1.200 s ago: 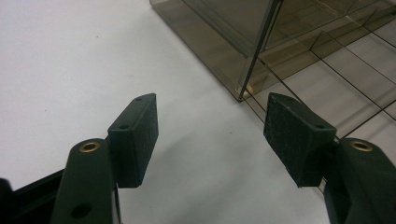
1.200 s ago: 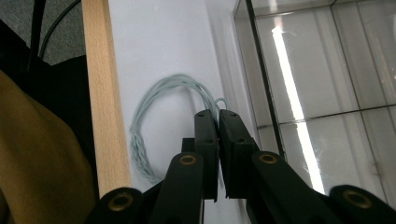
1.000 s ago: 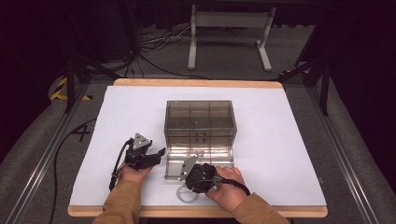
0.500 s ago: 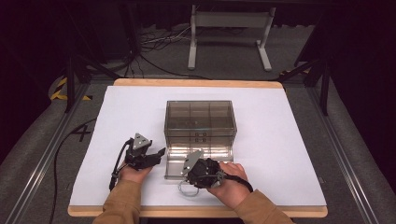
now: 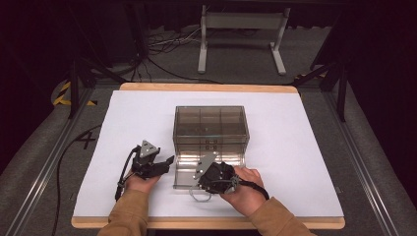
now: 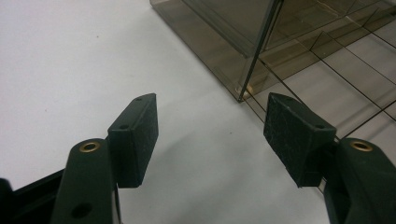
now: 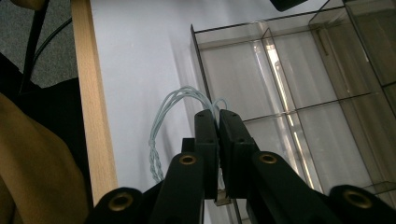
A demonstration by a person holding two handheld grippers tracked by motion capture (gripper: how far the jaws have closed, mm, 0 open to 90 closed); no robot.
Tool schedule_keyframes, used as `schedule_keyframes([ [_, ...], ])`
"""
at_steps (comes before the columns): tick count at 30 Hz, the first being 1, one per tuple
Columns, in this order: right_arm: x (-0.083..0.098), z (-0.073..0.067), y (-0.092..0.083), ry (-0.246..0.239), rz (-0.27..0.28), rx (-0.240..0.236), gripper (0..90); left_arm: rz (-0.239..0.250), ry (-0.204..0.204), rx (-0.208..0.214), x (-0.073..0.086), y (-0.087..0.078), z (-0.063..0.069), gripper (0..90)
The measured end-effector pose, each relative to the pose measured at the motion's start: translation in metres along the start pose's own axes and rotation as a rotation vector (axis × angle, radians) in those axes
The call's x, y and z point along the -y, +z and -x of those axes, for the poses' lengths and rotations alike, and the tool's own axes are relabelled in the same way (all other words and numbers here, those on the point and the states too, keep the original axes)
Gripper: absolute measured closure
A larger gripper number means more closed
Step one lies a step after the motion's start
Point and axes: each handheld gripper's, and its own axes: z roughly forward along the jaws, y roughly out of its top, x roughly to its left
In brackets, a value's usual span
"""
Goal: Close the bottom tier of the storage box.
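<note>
Right gripper view: pale twisted cord [image 7: 164, 122] pinched in the right claw [image 7: 217, 122], jaws clamped on its loop, hanging over the bench [image 7: 140, 56] beside the pulled-out clear drawer [image 7: 280, 116]. Left claw [image 6: 210, 128] gapes wide, empty, near the organizer box [image 5: 210, 129]. Risk: dangling loop snags the drawer wall, or slips from the thin pinch.

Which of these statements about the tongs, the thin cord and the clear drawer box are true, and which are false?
1. The right tongs are shut on the pale cord. True.
2. The left tongs are closed on the box. False: they stand open, holding nothing.
3. The drawer of the clear box is pulled out. True.
4. The cord lies inside a drawer compartment. False: it hangs over the white table cover, beside the drawer.
</note>
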Motion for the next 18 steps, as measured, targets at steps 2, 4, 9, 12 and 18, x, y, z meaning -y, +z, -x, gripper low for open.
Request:
schedule_keyframes([
  [2,0.000,0.003,-0.002,0.001,-0.001,0.003,86.6,0.001,-0.001,0.001,0.000,0.000,0.000,36.1],
  [4,0.000,0.005,-0.004,0.008,0.000,0.010,86.6,0.001,-0.001,0.001,0.000,0.000,0.000,36.1],
  [9,0.000,0.009,-0.008,0.022,-0.002,0.020,86.7,0.002,-0.001,0.001,0.000,0.000,0.000,36.1],
  [12,0.000,0.013,-0.010,0.035,-0.003,0.029,86.7,0.001,0.000,0.001,0.000,0.000,0.000,36.1],
  [18,0.001,0.018,-0.011,0.043,-0.004,0.038,86.6,0.001,0.001,0.001,0.000,0.000,0.000,36.1],
])
